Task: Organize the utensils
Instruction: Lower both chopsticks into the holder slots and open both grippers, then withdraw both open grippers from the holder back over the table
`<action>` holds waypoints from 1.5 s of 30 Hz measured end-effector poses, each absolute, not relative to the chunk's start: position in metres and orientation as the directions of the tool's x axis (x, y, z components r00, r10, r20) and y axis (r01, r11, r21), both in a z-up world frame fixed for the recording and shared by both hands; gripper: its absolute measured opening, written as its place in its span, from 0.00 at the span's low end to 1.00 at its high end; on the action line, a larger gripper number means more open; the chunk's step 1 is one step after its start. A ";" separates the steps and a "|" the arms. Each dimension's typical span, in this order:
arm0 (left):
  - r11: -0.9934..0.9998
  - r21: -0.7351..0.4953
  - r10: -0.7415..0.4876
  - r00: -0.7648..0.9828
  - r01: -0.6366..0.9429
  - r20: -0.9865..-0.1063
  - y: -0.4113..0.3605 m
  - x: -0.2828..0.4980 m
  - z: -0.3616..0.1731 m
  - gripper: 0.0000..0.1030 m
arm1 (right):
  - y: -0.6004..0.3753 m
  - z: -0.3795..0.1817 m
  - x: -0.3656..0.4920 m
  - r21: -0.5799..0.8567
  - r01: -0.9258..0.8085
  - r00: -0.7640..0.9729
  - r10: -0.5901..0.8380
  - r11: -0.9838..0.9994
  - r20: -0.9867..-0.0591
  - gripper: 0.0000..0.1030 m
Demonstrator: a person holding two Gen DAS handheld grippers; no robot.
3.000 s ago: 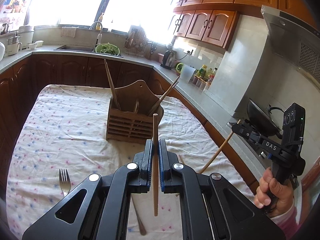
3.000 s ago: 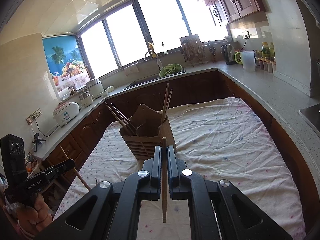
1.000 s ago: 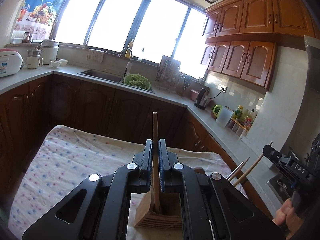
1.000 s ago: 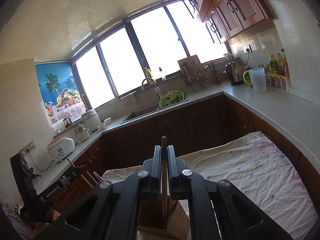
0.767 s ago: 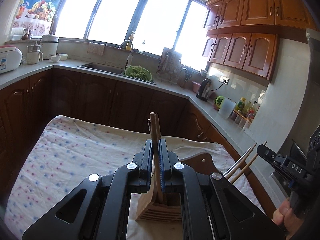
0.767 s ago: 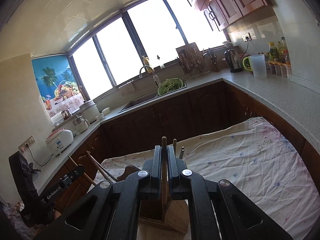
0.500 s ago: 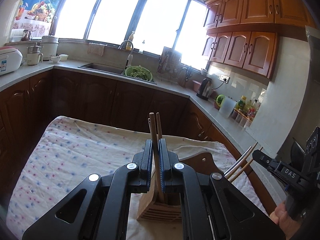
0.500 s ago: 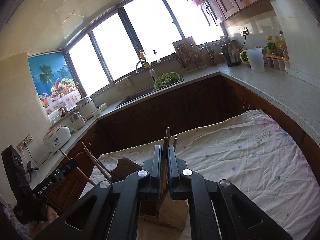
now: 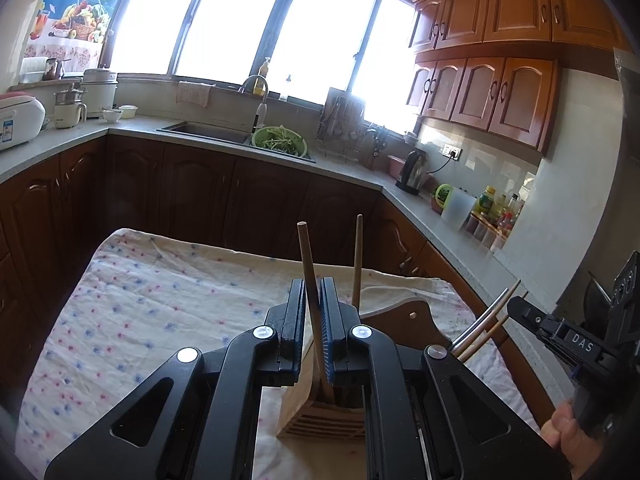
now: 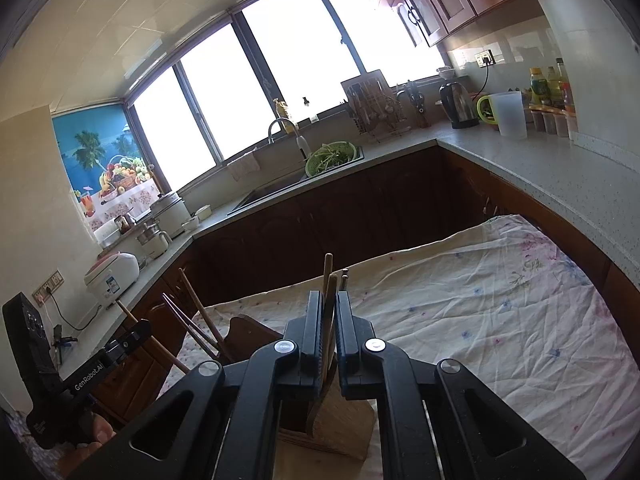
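A wooden utensil holder point(image 9: 324, 416) stands on the cloth-covered table point(image 9: 168, 300), right below both grippers; it also shows in the right wrist view point(image 10: 340, 420). My left gripper point(image 9: 313, 292) has slightly parted jaws around a wooden chopstick point(image 9: 310, 276) that leans loose in the holder. A second chopstick point(image 9: 357, 260) stands beside it. My right gripper point(image 10: 329, 304) has slightly parted jaws, and a wooden chopstick point(image 10: 327, 292) leans between them, its lower end in the holder. More chopsticks point(image 9: 484, 328) stick out at the holder's right side.
The flower-print cloth point(image 10: 500, 320) covers the table. Dark cabinets and a grey counter point(image 9: 360, 176) ring the table, with a sink point(image 9: 208, 130), a green colander point(image 9: 280, 142) and a kettle point(image 9: 412, 168). The right gripper's body point(image 9: 576, 344) shows at right.
Both grippers came down over the holder and set their chopsticks into it. Both jaws have opened a little, and the chopsticks now lean free.
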State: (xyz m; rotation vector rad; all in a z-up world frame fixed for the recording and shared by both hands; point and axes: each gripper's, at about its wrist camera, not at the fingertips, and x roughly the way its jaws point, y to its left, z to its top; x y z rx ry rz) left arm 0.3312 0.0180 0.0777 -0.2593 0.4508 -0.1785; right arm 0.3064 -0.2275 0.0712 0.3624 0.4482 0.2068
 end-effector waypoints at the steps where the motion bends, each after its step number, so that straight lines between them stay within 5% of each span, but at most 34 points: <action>1: 0.953 -0.283 -0.223 0.883 0.109 -0.413 0.018 0.332 0.076 0.08 | -0.228 0.071 0.306 0.385 -0.115 0.882 0.273 0.916 -0.384 0.06; 17: 0.947 -0.300 -0.245 0.868 0.118 -0.433 0.018 0.333 0.072 0.09 | -0.230 0.065 0.308 0.395 -0.113 0.877 0.278 0.912 -0.393 0.15; 19: 0.947 -0.302 -0.243 0.864 0.112 -0.440 0.018 0.333 0.072 0.16 | -0.231 0.063 0.307 0.402 -0.108 0.877 0.278 0.909 -0.392 0.25; 21: 0.946 -0.307 -0.235 0.867 0.101 -0.440 0.020 0.333 0.070 0.33 | -0.233 0.062 0.306 0.411 -0.104 0.878 0.278 0.905 -0.390 0.36; 25: 0.945 -0.316 -0.230 0.863 0.088 -0.449 0.023 0.332 0.067 0.44 | -0.236 0.061 0.304 0.421 -0.099 0.879 0.278 0.901 -0.388 0.45; 30: 0.947 -0.315 -0.218 0.861 0.071 -0.461 0.024 0.329 0.064 0.67 | -0.235 0.063 0.300 0.429 -0.116 0.885 0.290 0.896 -0.365 0.76; 33: 0.952 -0.303 -0.191 0.863 0.046 -0.468 0.026 0.325 0.062 0.81 | -0.233 0.065 0.295 0.414 -0.129 0.891 0.288 0.901 -0.350 0.85; 45: 0.963 -0.269 -0.163 0.857 0.030 -0.490 0.029 0.294 0.059 0.88 | -0.229 0.066 0.272 0.406 -0.160 0.883 0.314 0.900 -0.349 0.87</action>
